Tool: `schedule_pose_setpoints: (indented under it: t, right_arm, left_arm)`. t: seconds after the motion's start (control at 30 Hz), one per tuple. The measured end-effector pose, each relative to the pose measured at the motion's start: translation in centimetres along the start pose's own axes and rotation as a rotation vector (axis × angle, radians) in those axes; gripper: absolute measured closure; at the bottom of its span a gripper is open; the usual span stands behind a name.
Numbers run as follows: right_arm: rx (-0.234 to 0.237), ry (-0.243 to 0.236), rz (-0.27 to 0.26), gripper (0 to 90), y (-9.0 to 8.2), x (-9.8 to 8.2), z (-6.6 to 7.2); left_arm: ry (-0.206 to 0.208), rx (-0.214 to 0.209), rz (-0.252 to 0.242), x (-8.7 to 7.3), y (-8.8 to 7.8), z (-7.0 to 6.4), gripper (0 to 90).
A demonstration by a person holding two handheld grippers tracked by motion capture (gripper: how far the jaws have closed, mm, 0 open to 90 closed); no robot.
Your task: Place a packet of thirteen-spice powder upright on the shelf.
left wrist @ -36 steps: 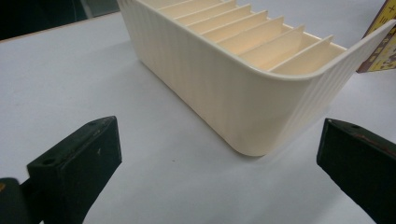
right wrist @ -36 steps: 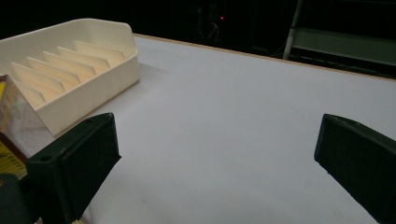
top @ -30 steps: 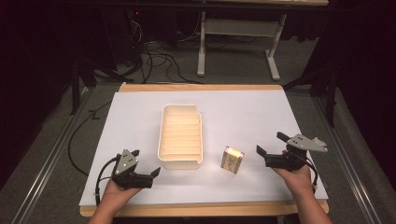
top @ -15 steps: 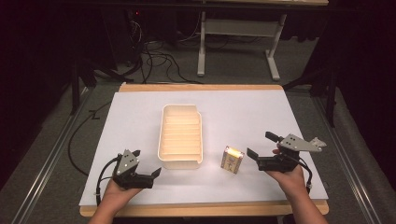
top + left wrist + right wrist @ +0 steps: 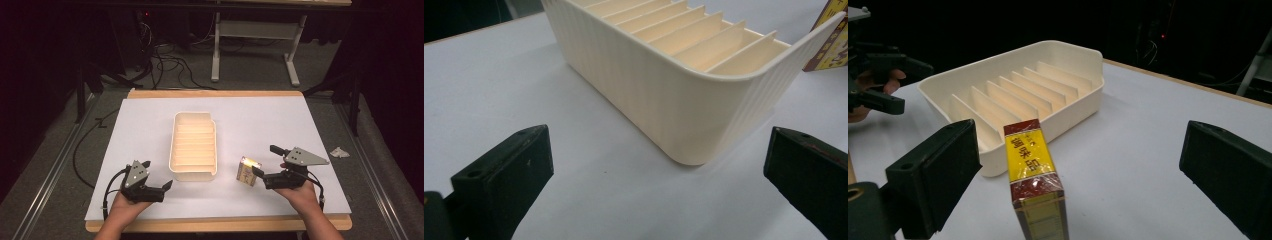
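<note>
One slotted tray, one box; my left gripper and right gripper gape wide, empty; box's print is unreadable.

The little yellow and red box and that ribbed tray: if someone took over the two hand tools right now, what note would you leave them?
Right gripper: open, fingers either side of the small box, not touching it.
Left gripper: open, empty, low over the table, facing the tray's near corner.
Box: stands on the white sheet just right of the tray, apart from it.
Tray: cream, slotted by dividers, every slot in view empty.
Done: the right gripper is lined up on the box.
Left: probably close on the box, lift it and set it in a slot.
</note>
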State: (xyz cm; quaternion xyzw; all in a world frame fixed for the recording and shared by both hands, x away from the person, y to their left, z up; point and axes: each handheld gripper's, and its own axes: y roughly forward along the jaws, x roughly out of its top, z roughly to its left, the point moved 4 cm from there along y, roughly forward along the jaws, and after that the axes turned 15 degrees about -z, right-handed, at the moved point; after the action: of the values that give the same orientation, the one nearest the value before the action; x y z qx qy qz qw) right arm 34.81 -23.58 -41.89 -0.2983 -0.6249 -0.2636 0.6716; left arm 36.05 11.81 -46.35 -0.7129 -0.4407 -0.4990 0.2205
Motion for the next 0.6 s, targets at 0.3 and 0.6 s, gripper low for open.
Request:
schedule_pose_setpoints:
  t: [0.3, 0.6]
  right_arm:
    - [0.017, -0.012, 0.023, 7.1, 0.6, -0.6, 0.6]
    - [0.027, 0.004, 0.069, 14.1, 0.8, -1.8, 0.5]
  left_arm:
    - [-0.004, -0.006, 0.002, 0.0, -0.1, -0.1, 0.1]
    - [-0.006, -0.007, -0.002, 0.1, -0.1, -0.2, 0.1]
